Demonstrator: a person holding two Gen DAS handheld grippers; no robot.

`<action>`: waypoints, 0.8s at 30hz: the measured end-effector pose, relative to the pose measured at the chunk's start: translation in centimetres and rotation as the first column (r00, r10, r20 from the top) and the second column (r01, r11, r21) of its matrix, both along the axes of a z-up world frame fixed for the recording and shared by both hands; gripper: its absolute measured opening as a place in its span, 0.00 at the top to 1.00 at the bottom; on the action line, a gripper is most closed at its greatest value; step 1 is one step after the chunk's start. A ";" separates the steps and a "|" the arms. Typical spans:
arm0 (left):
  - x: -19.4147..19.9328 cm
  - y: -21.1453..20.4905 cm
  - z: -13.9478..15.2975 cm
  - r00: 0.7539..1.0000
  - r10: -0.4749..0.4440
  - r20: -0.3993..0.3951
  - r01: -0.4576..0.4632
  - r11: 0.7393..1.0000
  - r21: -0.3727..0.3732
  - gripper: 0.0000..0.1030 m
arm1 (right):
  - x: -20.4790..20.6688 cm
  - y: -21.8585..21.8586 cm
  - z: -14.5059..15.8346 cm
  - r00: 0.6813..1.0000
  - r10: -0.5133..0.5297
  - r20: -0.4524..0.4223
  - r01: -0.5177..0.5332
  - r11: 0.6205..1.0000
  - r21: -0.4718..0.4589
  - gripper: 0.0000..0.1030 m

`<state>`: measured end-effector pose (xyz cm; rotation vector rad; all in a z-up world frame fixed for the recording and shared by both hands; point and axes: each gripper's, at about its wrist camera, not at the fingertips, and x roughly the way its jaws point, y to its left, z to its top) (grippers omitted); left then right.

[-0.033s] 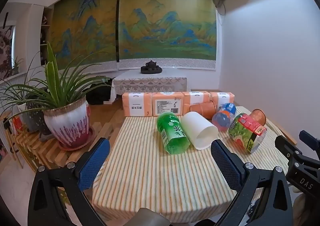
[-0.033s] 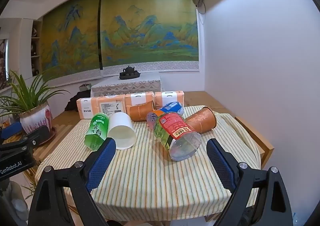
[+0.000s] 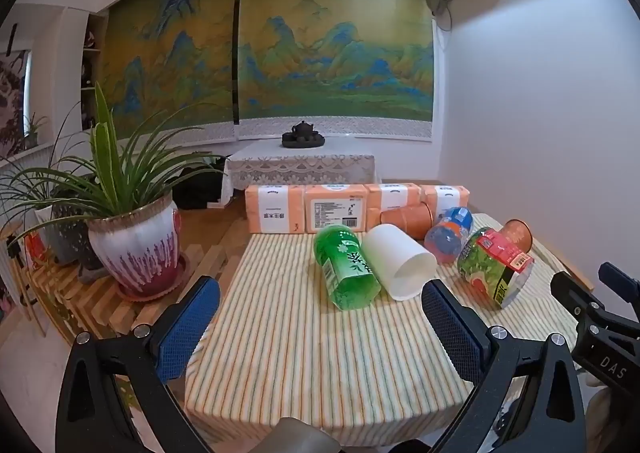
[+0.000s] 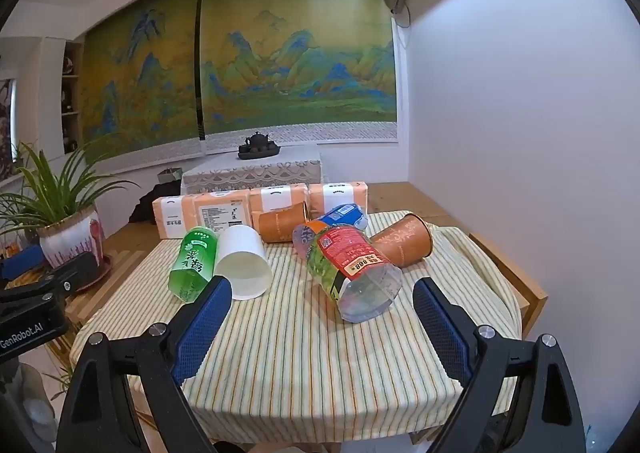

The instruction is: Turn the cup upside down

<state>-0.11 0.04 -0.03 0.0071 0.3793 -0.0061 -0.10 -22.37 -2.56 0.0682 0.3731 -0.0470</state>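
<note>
Stillness is the only news: set against the pictures from an instant earlier, nothing has shifted, neither gripper nor any cup, so the flip has not begun.

Nearest, the left gripper (image 3: pixel 319 287) hangs over the front edge of the striped tablecloth (image 3: pixel 300 353) with its blue-padded jaws spread wide and nothing between them. The right gripper (image 4: pixel 322 285) is in the same state beside it, jaws wide and empty, above the near part of the cloth.

Beyond the pads, every cup lies on its side. Closest to the left gripper are the green tea-label cup (image 3: pixel 346 271) and the white paper cup (image 3: pixel 400 267), touching along their lengths, mouths towards the cameras. Closest to the right gripper is the clear cup with the red and green label (image 4: pixel 352 273), open end forward. Behind it lie a blue and orange labelled cup (image 4: pixel 336 221) and two orange paper cups (image 4: pixel 282 227), (image 4: pixel 404 239). The task sentence does not say which cup is meant; the white one and the clear one look easiest to reach, as a judgement.

A row of orange tissue packs (image 3: pixel 336 209) closes the back of the table. Off its left side stands a potted plant (image 3: pixel 132 245); further off, a teapot (image 3: pixel 302 131) sits on a lace-covered table under the landscape painting (image 3: pixel 280 65).

Since no cup is upright or gripped, the whole job remains: close on one, lift, turn it mouth down.
</note>
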 end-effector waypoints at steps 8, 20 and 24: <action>0.1 0.8 -0.2 1.000 0.010 -0.018 -0.010 1.000 -0.010 0.01 | 0.3 0.0 0.0 1.000 -0.003 -0.022 0.003 1.000 0.012 0.13; 0.3 1.0 0.0 0.999 0.033 -0.013 -0.033 0.999 -0.022 0.01 | 0.2 0.2 0.2 1.000 -0.001 -0.010 0.001 1.000 0.000 0.13; 0.2 1.1 0.0 0.999 0.032 -0.013 -0.032 0.999 -0.024 0.01 | 0.2 0.3 0.2 1.000 0.000 -0.010 0.000 1.000 -0.001 0.13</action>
